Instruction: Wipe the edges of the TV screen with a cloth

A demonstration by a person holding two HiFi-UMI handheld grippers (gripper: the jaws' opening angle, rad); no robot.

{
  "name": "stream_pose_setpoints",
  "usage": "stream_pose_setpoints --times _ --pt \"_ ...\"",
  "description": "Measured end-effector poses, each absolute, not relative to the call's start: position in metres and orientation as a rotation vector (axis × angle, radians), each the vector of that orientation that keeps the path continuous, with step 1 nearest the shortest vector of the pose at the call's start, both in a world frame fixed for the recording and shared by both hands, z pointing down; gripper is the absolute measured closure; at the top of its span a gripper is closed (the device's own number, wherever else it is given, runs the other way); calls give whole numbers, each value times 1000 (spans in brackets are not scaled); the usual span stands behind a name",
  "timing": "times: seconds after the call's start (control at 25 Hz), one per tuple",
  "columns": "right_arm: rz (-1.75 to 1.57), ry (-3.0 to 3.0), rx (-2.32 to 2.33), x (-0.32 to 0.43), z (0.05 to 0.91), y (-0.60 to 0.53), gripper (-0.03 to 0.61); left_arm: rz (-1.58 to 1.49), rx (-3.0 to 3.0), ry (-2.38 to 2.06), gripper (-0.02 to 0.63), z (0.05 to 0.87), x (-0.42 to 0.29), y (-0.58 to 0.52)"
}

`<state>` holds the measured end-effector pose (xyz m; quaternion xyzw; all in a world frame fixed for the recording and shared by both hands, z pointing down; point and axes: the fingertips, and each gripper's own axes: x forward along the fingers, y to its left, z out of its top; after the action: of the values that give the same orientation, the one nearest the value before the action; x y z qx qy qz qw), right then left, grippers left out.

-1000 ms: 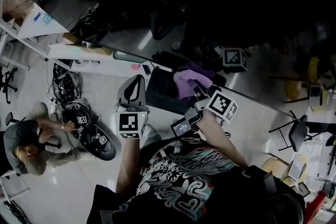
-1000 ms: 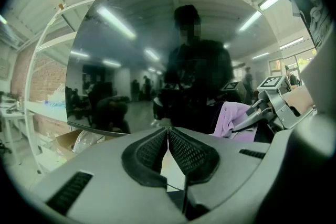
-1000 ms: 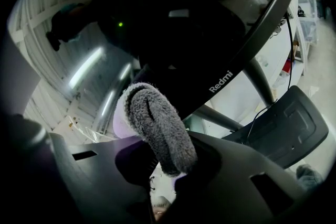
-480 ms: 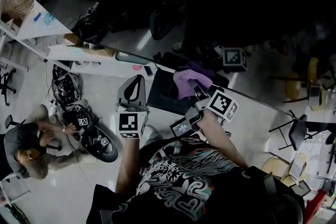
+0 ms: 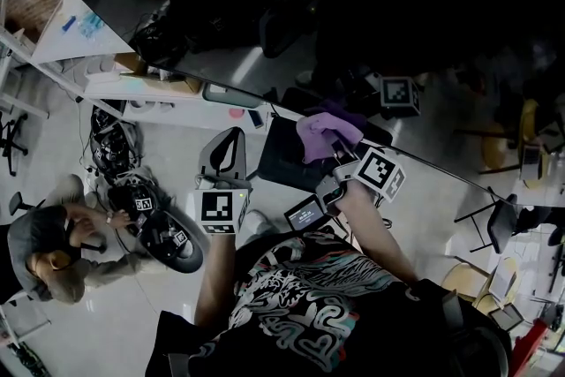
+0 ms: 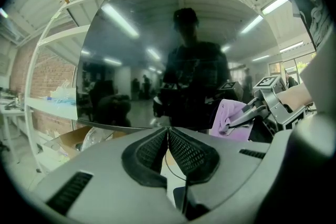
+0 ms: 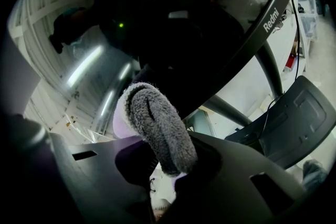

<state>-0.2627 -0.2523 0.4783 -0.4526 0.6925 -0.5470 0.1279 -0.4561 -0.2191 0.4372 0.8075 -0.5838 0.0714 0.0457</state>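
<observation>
head view: my right gripper [image 5: 342, 162], pinching the purple cloth [image 5: 327, 132], has slid slightly right along the tv screen [image 5: 371, 22] lower edge, probably touching it; left gripper [image 5: 225, 156] pressed together, empty. wiping is progressing.

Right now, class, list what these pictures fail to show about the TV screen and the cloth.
TV screen, lower right corner: left gripper view, behind the cloth and right gripper.
Its upper edge: head view, lost in darkness.
Dust on the bezel: too small in any view.
</observation>
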Motion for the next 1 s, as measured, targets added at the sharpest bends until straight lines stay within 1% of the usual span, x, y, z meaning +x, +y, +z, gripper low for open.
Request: stream_pose_setpoints --times 0.44,1.0 --pt "-1559 1991 -1337 -284 478 -258 500 232 2516 -1813 592 434 -492 -216" --pt "-1639 1978 -1297 -299 481 -264 500 285 2429 -1840 592 441 -486 -223"
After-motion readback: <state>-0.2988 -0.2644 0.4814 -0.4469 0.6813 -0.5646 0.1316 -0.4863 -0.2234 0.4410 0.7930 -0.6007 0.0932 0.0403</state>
